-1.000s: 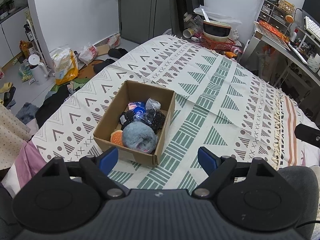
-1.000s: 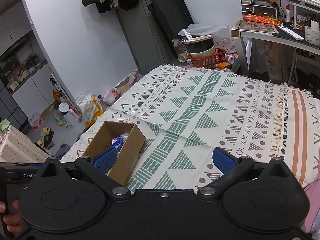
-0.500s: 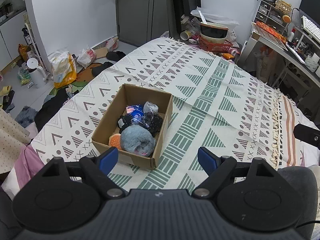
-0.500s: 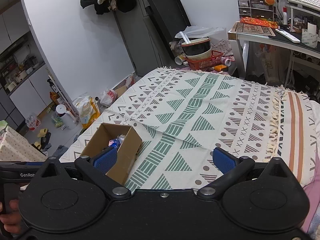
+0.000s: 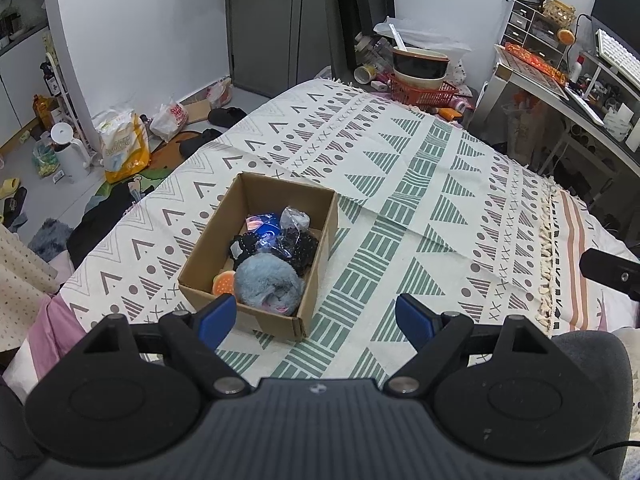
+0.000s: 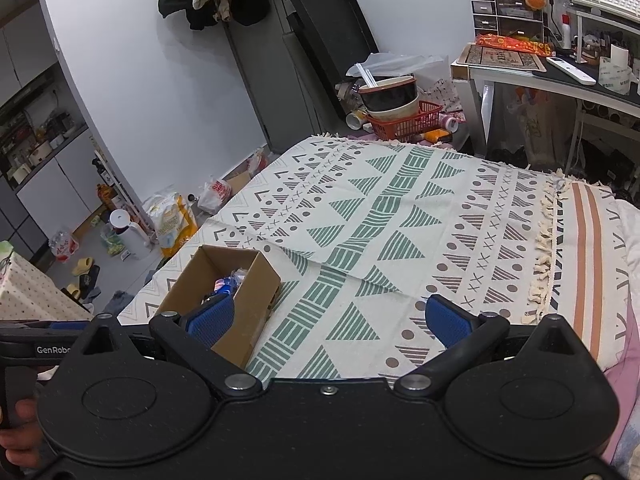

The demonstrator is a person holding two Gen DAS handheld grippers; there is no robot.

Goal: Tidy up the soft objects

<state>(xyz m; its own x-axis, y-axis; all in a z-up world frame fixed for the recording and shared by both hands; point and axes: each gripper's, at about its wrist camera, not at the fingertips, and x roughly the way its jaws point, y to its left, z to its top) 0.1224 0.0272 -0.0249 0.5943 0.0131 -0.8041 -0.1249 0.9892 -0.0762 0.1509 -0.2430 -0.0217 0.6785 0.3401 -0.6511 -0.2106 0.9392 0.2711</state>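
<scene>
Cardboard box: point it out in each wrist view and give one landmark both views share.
Left wrist view: the cardboard box sits left of centre on the patterned bedspread, open top showing a grey plush toy at its near end.
Right wrist view: the cardboard box is at lower left, partly behind the gripper's left finger.
Shared landmark: the red basket holding stacked bowls past the bed's far end.
</scene>
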